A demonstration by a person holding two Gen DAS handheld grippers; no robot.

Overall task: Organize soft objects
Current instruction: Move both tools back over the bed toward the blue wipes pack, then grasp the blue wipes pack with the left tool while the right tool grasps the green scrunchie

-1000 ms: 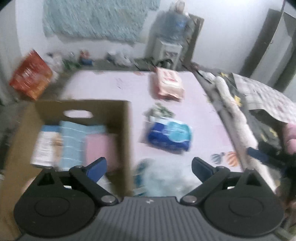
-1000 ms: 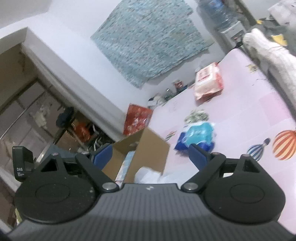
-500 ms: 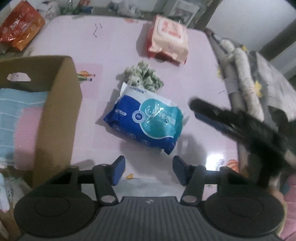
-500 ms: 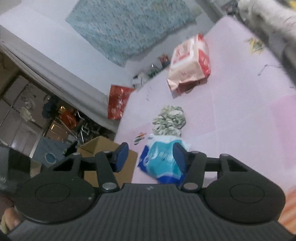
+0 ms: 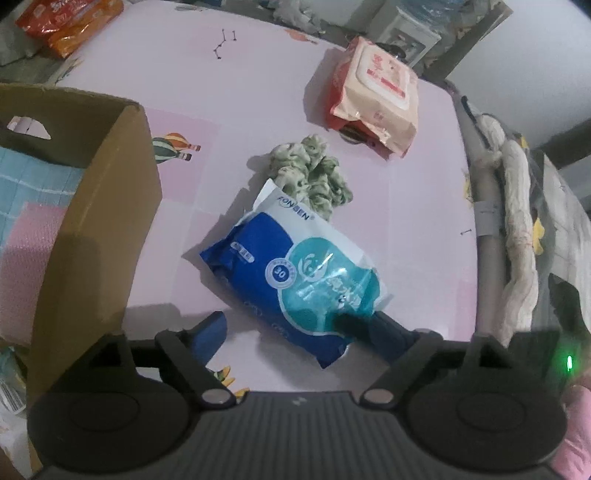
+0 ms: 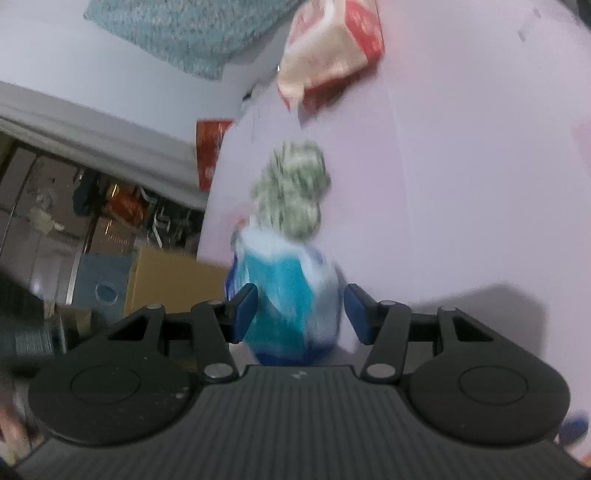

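Observation:
A blue and teal tissue pack (image 5: 295,284) lies on the pink table, with a green crumpled cloth (image 5: 314,173) touching its far end. My right gripper (image 6: 301,312) is open and straddles the near end of the pack (image 6: 291,295); its fingers (image 5: 373,328) show at the pack's near right corner in the left wrist view. My left gripper (image 5: 295,336) is open and empty just above the pack's near edge. The cloth (image 6: 291,192) sits beyond the pack in the right wrist view.
An open cardboard box (image 5: 110,206) stands on the left, holding a blue towel (image 5: 33,184) and a pink cloth (image 5: 29,254). A red-and-cream wipes pack (image 5: 376,92) lies at the far right. An orange snack bag (image 5: 70,22) lies far left. A padded rail (image 5: 509,221) borders the right edge.
Both grippers have moved from beside the box down to the blue pack. The right gripper has dropped around the pack's near end. The left gripper has opened wider than half a second ago.

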